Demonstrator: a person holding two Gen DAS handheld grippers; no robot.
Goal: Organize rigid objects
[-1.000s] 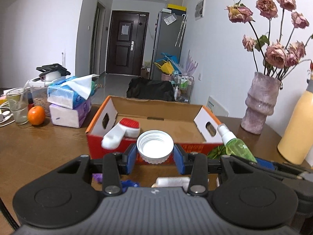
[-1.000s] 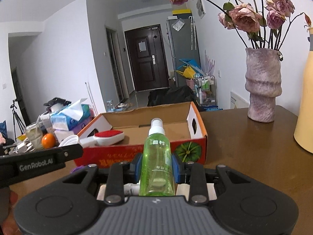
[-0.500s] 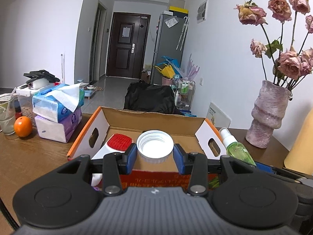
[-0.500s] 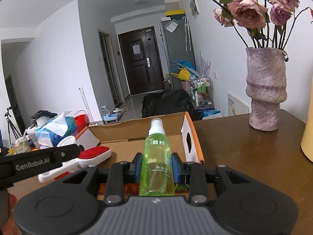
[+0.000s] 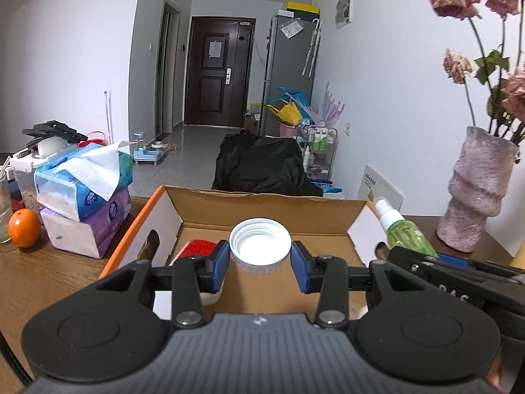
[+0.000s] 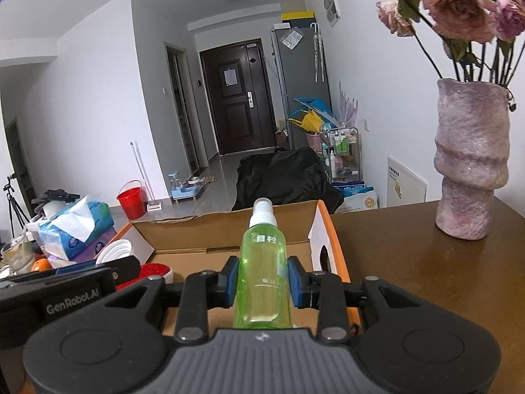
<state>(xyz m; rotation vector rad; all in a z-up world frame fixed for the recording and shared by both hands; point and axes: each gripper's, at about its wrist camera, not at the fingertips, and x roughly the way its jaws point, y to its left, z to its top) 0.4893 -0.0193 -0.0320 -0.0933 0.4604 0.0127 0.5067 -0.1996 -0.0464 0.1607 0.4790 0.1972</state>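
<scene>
Over the open cardboard box [image 5: 262, 202], your left gripper [image 5: 260, 259] is clamped on a white screw lid [image 5: 260, 244], held with its threaded hollow facing the camera. Beside it, your right gripper [image 6: 261, 280] is closed on a green spray bottle [image 6: 262, 269], nozzle pointing away toward the box's far wall. Both held items hang above the box's brown floor. Beneath the left gripper, a red-and-white brush [image 5: 197, 249] lies inside the box near its left wall. Outside the box, on the wooden tabletop [image 6: 426, 279], stacked tissue packs [image 5: 85, 197] sit to the left with an orange [image 5: 23, 227] beside them. To the right, well apart from the box, a mottled pink vase [image 6: 469, 164] holds dried roses [image 6: 456, 10]. Beyond the tabletop, a hallway runs to a dark door [image 5: 218, 72].
</scene>
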